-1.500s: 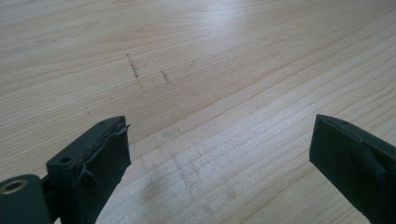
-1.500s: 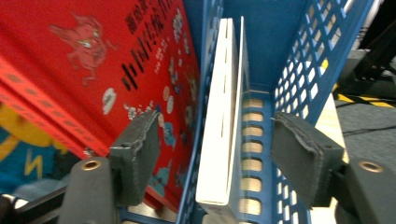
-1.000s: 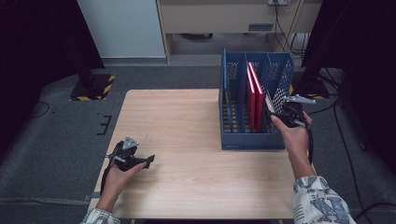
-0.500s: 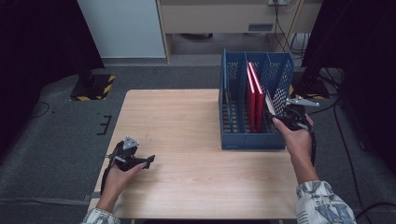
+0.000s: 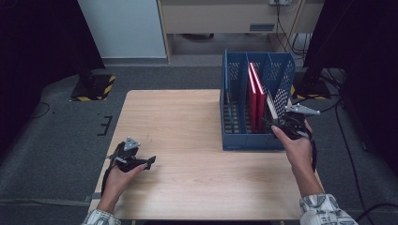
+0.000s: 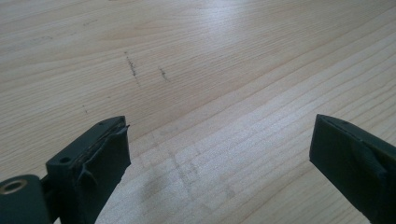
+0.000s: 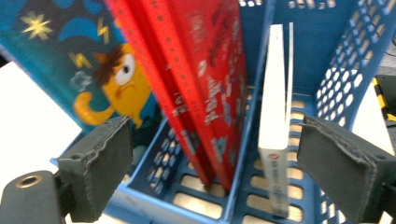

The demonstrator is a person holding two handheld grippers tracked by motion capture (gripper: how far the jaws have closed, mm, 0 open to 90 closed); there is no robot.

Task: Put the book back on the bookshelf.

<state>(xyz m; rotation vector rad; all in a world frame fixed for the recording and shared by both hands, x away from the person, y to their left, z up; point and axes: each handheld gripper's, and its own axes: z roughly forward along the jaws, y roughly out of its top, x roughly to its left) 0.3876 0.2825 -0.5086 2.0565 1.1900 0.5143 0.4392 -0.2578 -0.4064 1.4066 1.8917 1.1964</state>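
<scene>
right hand-held gripper (image 7: 212,175) jaws wide, just been opening, pads clear of white book (image 7: 273,135). book upright in rightmost slot of blue rack (image 5: 244,140), beside red books (image 7: 205,88). we back straight out, no nudging spine. left hand-held gripper (image 6: 219,163) wide, empty, over counter (image 5: 187,122).

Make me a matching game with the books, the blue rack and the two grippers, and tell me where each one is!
Things:
1. red books
2. white book
3. left gripper
4. right gripper

Places or states:
A. jaws open in front of the blue rack
B. standing alone in the rack's right-hand compartment
C. leaning in the rack's middle compartment
D. jaws open over bare table

Pairs: 1-C, 2-B, 3-D, 4-A
</scene>
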